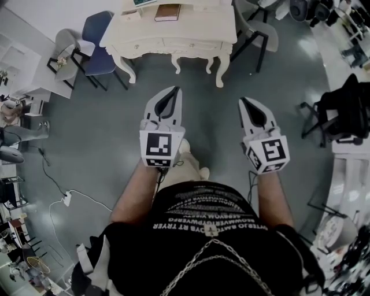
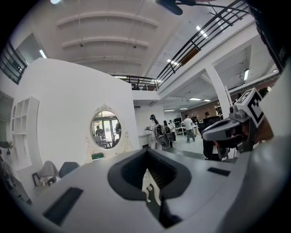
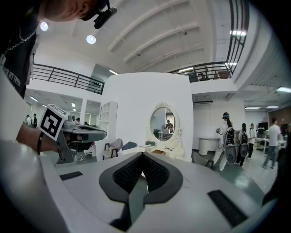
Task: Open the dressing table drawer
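The cream dressing table (image 1: 225,34) stands a good step ahead at the top of the head view, with its drawer fronts (image 1: 185,44) closed and facing me. A brown book (image 1: 167,11) lies on its top. My left gripper (image 1: 176,89) and right gripper (image 1: 242,100) are held side by side over the grey floor, both pointing at the table and well short of it. Both are shut with nothing between the jaws. The table's oval mirror (image 2: 105,129) shows in the left gripper view above the closed left gripper (image 2: 146,152). The same mirror (image 3: 164,123) appears beyond the closed right gripper (image 3: 143,155).
A blue chair (image 1: 98,34) and a grey chair (image 1: 66,49) stand left of the table, another chair (image 1: 257,29) to its right. A black chair (image 1: 341,113) is at the far right. A cable and power strip (image 1: 66,199) lie on the floor at left. People stand far off.
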`<state>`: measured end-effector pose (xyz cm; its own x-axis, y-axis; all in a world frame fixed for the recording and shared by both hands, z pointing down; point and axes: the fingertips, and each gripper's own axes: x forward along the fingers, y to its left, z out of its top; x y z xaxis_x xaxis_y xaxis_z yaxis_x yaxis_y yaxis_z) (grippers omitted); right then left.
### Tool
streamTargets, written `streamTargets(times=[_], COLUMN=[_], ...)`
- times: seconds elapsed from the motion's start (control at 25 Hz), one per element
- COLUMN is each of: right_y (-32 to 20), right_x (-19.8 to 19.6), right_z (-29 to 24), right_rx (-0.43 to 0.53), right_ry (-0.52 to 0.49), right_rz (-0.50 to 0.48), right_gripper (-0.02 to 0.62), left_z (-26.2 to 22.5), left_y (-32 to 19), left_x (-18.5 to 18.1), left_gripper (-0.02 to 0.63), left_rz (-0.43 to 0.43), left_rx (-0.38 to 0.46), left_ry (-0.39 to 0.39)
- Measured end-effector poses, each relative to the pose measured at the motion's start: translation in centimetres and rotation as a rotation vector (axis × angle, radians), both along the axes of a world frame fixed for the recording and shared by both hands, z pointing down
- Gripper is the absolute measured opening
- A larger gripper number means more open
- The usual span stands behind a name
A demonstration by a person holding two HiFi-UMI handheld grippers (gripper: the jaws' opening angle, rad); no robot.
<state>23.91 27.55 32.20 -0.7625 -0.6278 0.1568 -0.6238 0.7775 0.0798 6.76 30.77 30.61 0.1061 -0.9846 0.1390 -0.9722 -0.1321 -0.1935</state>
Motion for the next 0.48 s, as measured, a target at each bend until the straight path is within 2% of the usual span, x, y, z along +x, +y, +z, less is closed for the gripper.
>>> streamTargets(times=[0.48], right_y=[-6.3], right_x=[-1.6], right_z=[-0.7], right_rx=[0.001], right_ry=[0.018], right_rz=[0.042], right_gripper=[0.002], left_z=[-0.7], left_y=[-6.8], left_x=[-1.7], left_gripper=[0.003], left_rz=[0.036], left_rx=[0.020], left_ry=[0.019])
